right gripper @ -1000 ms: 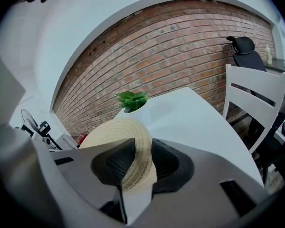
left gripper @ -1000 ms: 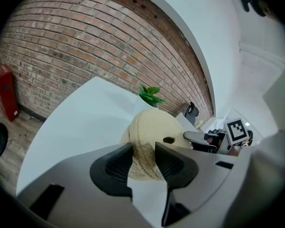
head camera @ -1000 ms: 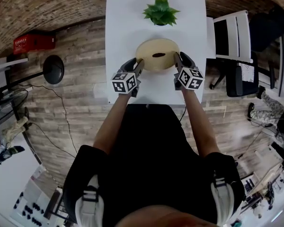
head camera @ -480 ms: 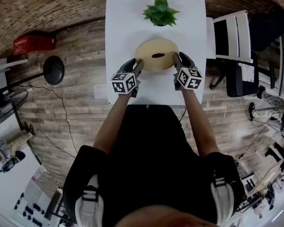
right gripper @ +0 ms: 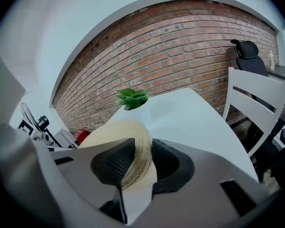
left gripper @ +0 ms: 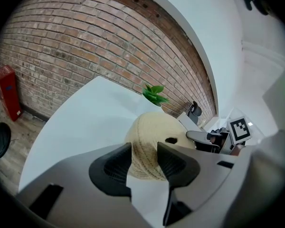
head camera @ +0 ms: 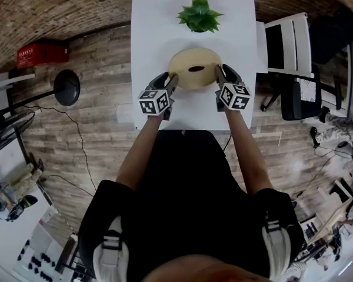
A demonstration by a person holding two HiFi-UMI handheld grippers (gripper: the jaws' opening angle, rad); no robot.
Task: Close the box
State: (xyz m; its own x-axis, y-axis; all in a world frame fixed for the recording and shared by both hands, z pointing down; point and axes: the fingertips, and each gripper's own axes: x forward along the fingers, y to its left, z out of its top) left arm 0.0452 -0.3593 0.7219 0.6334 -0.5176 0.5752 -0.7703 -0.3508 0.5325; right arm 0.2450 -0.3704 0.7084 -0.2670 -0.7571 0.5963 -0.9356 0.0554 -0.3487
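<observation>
A round woven straw box with a dark hole in its lid lies on the white table. My left gripper is at its left edge. In the left gripper view the box fills the gap between that gripper's jaws, which are opening and no longer pinch it. At the right edge my right gripper is shut on the box. In the right gripper view the woven rim is pressed between this gripper's pads.
A green potted plant stands on the table behind the box. A white chair is to the table's right, with a dark office chair beyond it. The person's body stands against the table's near edge.
</observation>
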